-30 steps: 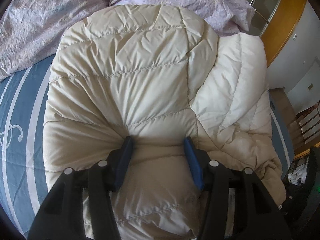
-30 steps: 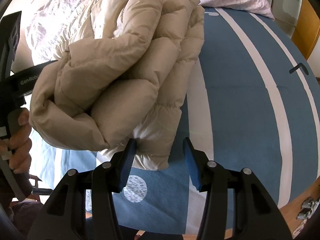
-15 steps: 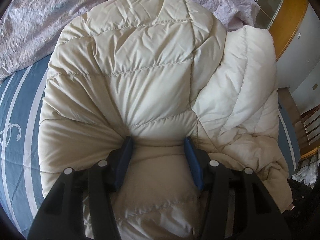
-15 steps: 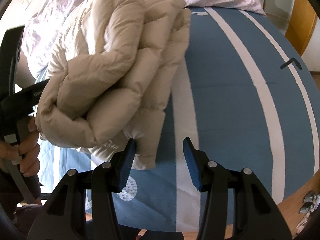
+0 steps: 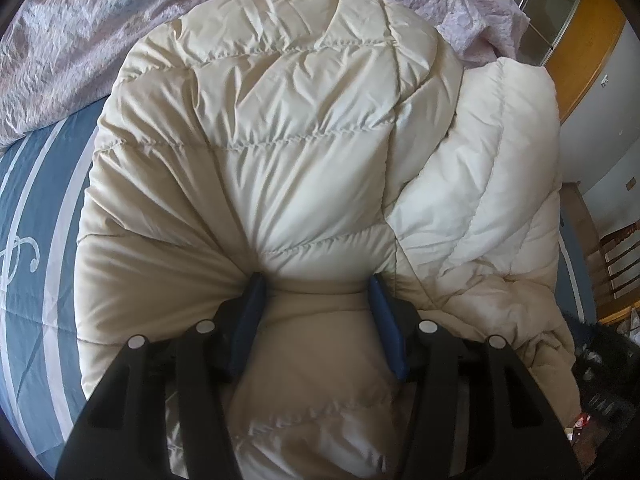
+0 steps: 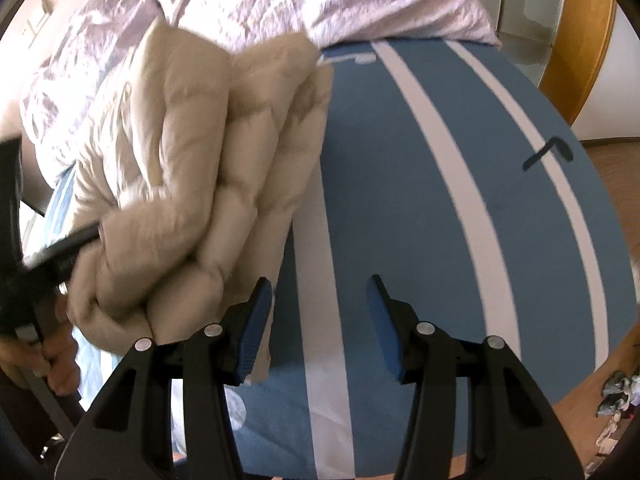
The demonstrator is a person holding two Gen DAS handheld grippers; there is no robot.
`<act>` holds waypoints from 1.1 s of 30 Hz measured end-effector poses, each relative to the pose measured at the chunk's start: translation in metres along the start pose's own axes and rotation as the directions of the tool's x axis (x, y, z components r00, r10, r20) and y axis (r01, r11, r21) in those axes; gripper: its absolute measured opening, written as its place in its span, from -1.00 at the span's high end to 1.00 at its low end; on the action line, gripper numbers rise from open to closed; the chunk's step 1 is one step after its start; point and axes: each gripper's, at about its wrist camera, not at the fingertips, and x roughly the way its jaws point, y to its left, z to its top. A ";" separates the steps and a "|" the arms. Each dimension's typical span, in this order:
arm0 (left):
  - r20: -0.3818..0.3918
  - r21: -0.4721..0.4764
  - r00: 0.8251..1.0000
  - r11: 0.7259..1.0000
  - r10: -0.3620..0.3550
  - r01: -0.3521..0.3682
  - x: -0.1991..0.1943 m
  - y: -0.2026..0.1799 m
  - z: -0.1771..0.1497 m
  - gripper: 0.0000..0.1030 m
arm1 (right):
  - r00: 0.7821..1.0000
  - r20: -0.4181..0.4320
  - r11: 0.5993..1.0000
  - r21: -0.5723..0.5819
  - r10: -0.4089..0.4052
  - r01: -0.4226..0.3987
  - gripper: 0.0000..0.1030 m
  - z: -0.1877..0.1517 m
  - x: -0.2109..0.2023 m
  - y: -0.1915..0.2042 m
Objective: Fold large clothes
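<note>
A cream quilted down jacket [image 5: 288, 152], folded into a thick bundle, fills the left wrist view. My left gripper [image 5: 318, 284] has its blue pads pressed into a thick fold of the jacket, jaws wide around it, and holds the bundle above the bed. In the right wrist view the same jacket [image 6: 192, 184] hangs at the left. My right gripper [image 6: 318, 292] is open and empty over the blue bedspread, its left pad beside the jacket's lower edge. The left gripper's black body [image 6: 44, 256] and the hand on it show at the far left.
The bed has a blue bedspread with white stripes [image 6: 460, 208]. A crumpled lilac duvet [image 5: 72, 40] lies along the far side of the bed. A wooden door frame [image 5: 580, 40] and a chair [image 5: 616, 256] stand to the right of the bed.
The jacket bundle has shifted left and away from my right gripper, which no longer has fabric between its pads. My left gripper keeps its hold and the bundle looms slightly closer.
</note>
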 end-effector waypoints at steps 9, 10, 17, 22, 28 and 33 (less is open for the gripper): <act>0.008 -0.023 1.000 1.000 0.000 0.000 -0.001 0.000 -0.001 -0.02 | 0.991 0.112 0.997 -0.030 0.070 -0.067 0.00 0.057 -0.024 0.022; 0.009 -0.026 1.000 1.000 0.000 0.000 -0.001 0.000 -0.001 -0.02 | 0.990 0.116 0.996 -0.036 0.080 -0.076 0.00 0.064 -0.024 0.025; 0.016 -0.038 1.000 0.999 0.001 -0.001 -0.002 0.001 -0.002 -0.02 | 0.988 0.110 0.991 -0.096 0.104 -0.093 0.00 0.083 -0.020 0.056; 0.017 -0.048 1.000 0.999 -0.009 0.010 -0.003 0.002 -0.003 -0.02 | 0.989 0.104 0.990 -0.110 0.103 -0.092 0.00 0.095 -0.016 0.069; 0.017 -0.050 1.000 0.999 -0.012 0.013 -0.003 0.004 -0.003 -0.03 | 0.993 0.086 0.992 -0.110 0.076 -0.066 0.00 0.102 -0.004 0.076; 0.018 -0.048 1.000 0.999 -0.016 0.017 -0.006 0.006 -0.004 -0.02 | 0.998 0.056 0.993 -0.115 0.018 -0.012 0.00 0.103 0.014 0.078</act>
